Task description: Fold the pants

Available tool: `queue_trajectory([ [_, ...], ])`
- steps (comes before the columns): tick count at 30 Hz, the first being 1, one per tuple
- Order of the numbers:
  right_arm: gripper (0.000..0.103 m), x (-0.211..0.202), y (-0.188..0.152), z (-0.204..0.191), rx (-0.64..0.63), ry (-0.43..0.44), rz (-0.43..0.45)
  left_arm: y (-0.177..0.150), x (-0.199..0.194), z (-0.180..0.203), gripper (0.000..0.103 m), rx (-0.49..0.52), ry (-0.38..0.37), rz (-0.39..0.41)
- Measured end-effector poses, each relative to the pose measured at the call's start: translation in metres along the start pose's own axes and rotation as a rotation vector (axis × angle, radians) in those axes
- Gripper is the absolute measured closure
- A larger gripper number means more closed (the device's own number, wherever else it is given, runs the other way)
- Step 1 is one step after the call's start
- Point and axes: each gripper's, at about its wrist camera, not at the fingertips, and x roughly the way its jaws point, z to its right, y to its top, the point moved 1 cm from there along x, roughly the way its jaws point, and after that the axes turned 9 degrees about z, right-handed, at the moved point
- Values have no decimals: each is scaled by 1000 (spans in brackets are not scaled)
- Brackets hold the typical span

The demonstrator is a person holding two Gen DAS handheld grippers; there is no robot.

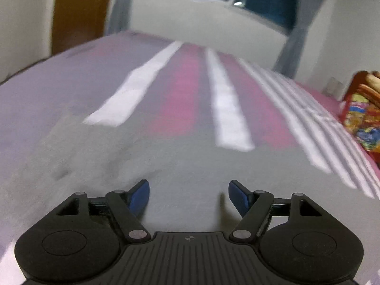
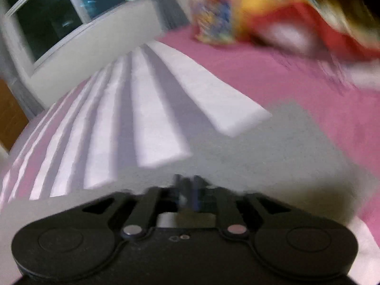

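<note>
Grey soft-fabric pants (image 1: 180, 156): spread on pink, grey and white striped bedsheet (image 1: 223, 109), directly beneath both grippers. Left gripper (image 1: 189, 193): blue-padded fingers (image 1: 140, 196) standing apart, nothing between them. Right gripper (image 2: 187, 190): fingers nearly together, blurred; any cloth pinched cannot be told. Multicoloured patterned pillow (image 2: 228, 11): on the sheet's far end

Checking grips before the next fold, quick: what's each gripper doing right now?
Left gripper: open, nothing between its blue fingers, over the grey pants.
Right gripper: jaws nearly together; too blurred to tell whether they pinch the fabric.
</note>
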Motion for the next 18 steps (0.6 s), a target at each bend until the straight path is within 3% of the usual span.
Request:
queue_trajectory([
  [3,79,38,-10,-91,-84,177,-82,6,34,54,30,53,-81,-31],
  [5,80,64,-21,-145,-110,270,-138,5,57,78,30,98,-80,-59],
  [7,80,86,-33,-193,-164,311,-167,4,77,85,28,116,-32,-76],
  [9,74,103,-40,-222,-179,351,-200,3,89,79,13,107,-25,-88],
  [13,72,128,-53,-244,-255,283,-238,11,82,68,12,93,-41,-99],
  [18,71,108,-51,-278,-299,427,-182,24,50,29,12,165,61,-38],
])
